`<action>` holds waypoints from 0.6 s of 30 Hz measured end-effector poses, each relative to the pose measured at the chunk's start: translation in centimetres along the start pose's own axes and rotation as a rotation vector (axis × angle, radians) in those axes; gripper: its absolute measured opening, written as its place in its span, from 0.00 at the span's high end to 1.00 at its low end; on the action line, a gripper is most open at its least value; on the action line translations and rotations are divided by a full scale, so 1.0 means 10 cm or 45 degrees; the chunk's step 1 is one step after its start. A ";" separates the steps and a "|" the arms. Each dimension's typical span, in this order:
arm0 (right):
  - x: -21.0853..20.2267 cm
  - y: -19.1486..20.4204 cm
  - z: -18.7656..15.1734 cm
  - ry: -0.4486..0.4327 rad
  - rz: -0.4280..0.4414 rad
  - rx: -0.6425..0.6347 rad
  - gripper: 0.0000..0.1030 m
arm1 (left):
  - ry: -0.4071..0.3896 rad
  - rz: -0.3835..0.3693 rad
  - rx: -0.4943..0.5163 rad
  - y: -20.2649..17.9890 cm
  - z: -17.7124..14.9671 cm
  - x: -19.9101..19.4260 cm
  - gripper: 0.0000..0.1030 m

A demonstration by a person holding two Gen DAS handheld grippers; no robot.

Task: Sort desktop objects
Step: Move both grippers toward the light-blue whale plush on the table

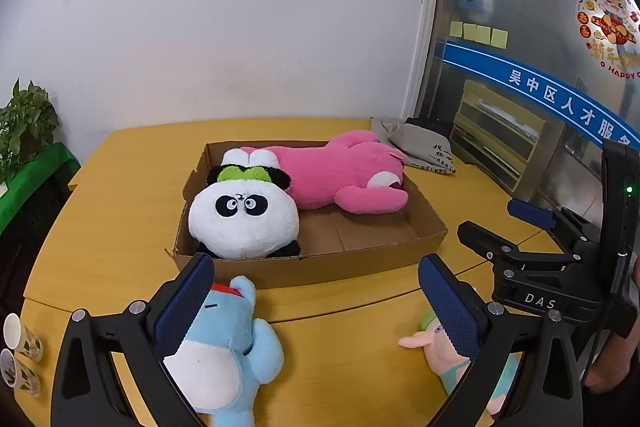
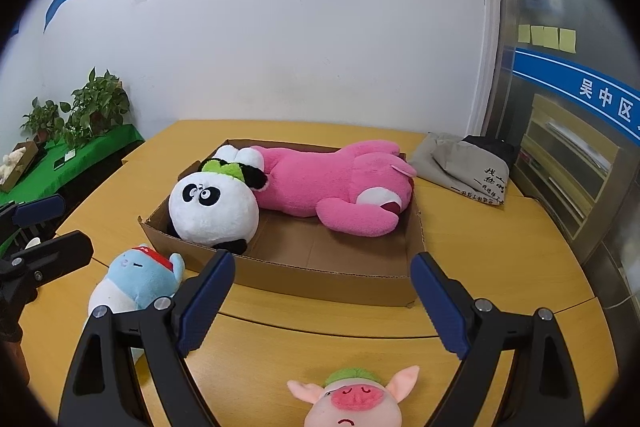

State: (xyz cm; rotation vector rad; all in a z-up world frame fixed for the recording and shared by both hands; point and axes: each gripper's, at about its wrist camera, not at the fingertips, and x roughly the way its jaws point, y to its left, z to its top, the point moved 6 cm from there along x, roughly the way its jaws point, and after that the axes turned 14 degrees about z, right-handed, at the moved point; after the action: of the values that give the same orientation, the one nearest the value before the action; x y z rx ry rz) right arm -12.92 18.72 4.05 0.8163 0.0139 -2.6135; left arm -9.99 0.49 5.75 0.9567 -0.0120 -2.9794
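Cardboard box (image 2: 320, 279) is filled by panda plush (image 2: 212, 211) and pink plush (image 2: 332, 183); both grippers, left gripper (image 1: 316, 303) and right gripper (image 2: 320, 303), are held apart, empty.

White wall (image 2: 320, 27) behind yellow table (image 2: 480, 247), potted plants (image 2: 96, 103) left

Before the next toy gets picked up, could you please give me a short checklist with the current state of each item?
1. Left gripper open: ok.
2. Right gripper open: ok.
3. Light blue plush toy within the left gripper's span: not ok, it lies under the left finger.
4. Pink pig plush toy between the right gripper's fingers: ok.
5. Brown cardboard box has free floor: ok, beside the panda plush.
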 end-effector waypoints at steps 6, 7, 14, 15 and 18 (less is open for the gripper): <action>0.01 -0.01 -0.02 0.011 -0.002 0.001 0.12 | 0.016 -0.016 0.003 0.00 -0.03 0.03 0.00; 0.01 -0.01 -0.02 0.013 -0.002 0.001 0.12 | 0.020 -0.017 0.007 0.00 -0.04 0.04 0.00; 0.03 -0.04 -0.04 0.022 -0.007 0.006 0.12 | 0.036 -0.026 0.005 0.03 -0.07 0.09 0.00; 0.03 -0.04 -0.04 0.023 -0.009 0.004 0.12 | 0.038 -0.026 0.004 0.04 -0.07 0.09 0.00; 0.05 -0.06 -0.05 0.029 -0.006 0.017 0.12 | 0.052 -0.046 -0.011 0.06 -0.09 0.11 0.00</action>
State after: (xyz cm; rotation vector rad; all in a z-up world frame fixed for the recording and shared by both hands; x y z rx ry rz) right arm -13.24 19.11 3.32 0.8515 0.0048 -2.6113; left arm -10.36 -0.10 4.39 1.0280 0.0192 -2.9888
